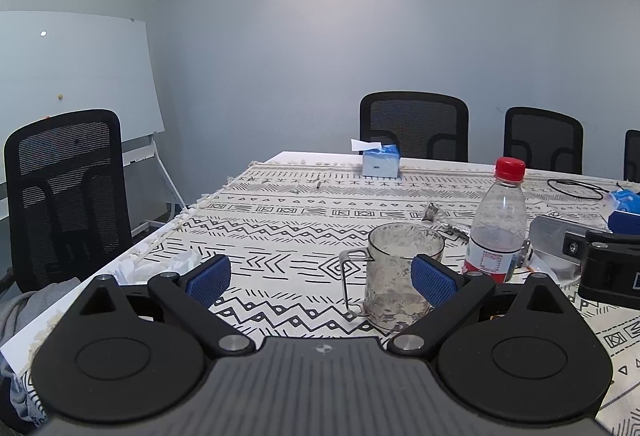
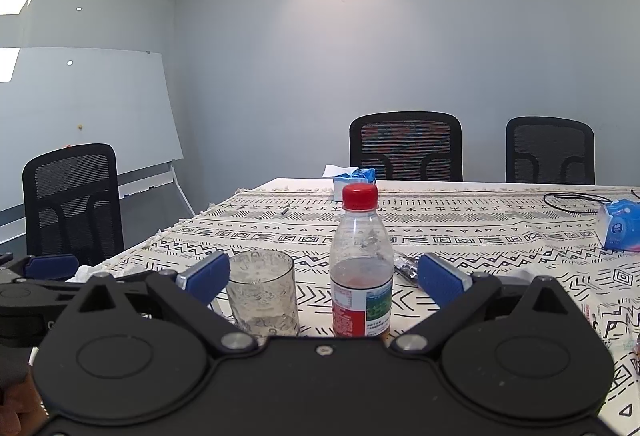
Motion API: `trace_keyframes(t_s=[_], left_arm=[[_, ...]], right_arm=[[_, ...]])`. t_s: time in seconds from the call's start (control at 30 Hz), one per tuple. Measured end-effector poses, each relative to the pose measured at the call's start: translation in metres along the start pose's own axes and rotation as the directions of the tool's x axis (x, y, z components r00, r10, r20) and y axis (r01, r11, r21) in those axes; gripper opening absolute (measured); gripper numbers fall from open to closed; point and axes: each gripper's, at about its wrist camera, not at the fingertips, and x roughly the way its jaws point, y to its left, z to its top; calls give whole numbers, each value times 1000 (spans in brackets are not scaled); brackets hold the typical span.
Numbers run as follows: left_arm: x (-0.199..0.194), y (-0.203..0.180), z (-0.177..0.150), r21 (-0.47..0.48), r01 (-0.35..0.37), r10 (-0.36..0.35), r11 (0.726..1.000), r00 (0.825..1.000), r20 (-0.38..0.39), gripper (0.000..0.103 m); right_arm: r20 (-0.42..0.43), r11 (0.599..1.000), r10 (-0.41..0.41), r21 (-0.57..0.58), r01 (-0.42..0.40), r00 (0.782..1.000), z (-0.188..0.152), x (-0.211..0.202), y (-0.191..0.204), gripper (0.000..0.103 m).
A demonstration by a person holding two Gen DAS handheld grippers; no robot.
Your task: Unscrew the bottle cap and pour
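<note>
Patterned counter point(image 2: 500, 236) | both tools spread wide, left tool point(image 1: 320, 276), right tool point(image 2: 324, 276) | I risk toppling light bottle point(image 2: 361, 268) into cup point(image 2: 262, 288) twisting red cap point(image 2: 360, 197)

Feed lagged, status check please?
Both grippers open, empty. Bottle upright, cap on, beside cup. Nothing in the way.

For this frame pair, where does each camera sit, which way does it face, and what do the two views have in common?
Left wrist: sits on the left gripper, facing across the table; cup ahead, bottle to the right; own open fingers and the right gripper show.
Right wrist: sits on the right gripper, facing the same way; bottle centred between open fingers; left gripper at the left edge.
Shared: bottle, cup, tissue box.
</note>
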Motion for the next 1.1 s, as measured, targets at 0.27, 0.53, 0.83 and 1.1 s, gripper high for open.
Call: trace_keyframes(t_s=[0.27, 0.53, 0.83, 1.1], left_arm=[[-2, -1, -4, 16, -3, 3, 1000, 1000, -7, 98], [-8, -3, 1, 12, 37, -37, 999, 999, 1, 98], [-8, -2, 0, 5, 52, -52, 999, 999, 6, 98], [-10, -3, 0, 10, 48, -48, 999, 999, 13, 98]], right_arm=[[-23, 1000, -2, 10, 2, 1000, 3, 3, 0, 101], [-9, 1000, -1, 5, 1, 1000, 2, -2, -2, 101], [-8, 1000, -4, 8, 4, 1000, 0, 2, -5, 101], [7, 1000, -1, 14, 1, 1000, 2, 3, -6, 101]])
